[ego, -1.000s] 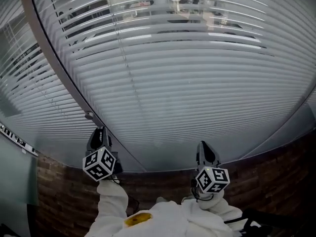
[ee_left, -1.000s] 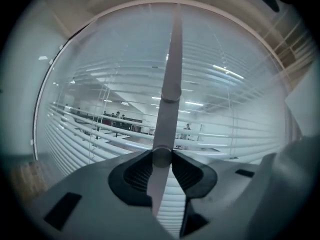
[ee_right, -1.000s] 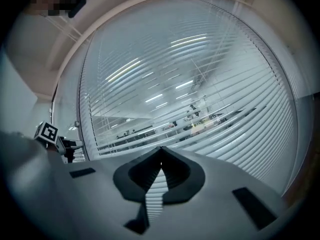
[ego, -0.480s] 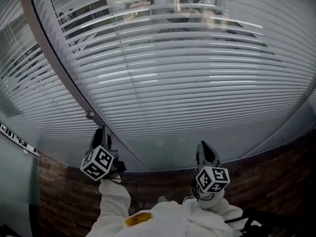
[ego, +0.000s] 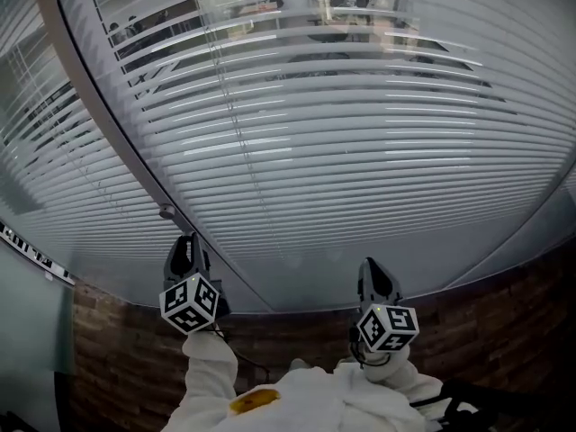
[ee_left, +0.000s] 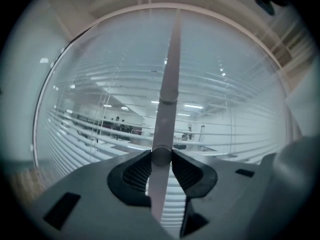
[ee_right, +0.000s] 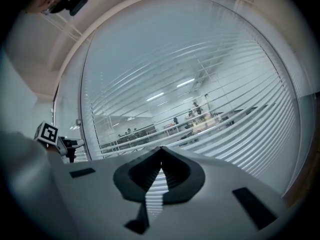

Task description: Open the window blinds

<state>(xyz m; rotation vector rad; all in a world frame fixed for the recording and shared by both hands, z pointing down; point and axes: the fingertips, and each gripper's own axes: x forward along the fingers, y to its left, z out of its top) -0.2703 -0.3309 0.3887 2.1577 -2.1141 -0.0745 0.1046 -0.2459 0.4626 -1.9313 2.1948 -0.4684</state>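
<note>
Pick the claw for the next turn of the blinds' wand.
Left. The left claw grips the wand; the right claw is shut on nothing, facing only the slats.

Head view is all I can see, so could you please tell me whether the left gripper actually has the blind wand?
Observer: Yes. In the left gripper view, the left gripper has its jaws closed on the wand, a grey rod that runs upright between them.
Operator: Thank you. Is the right gripper holding anything?
Observer: No. In its own view, the right gripper has its jaws together with nothing between them, and it points at the blinds.
</note>
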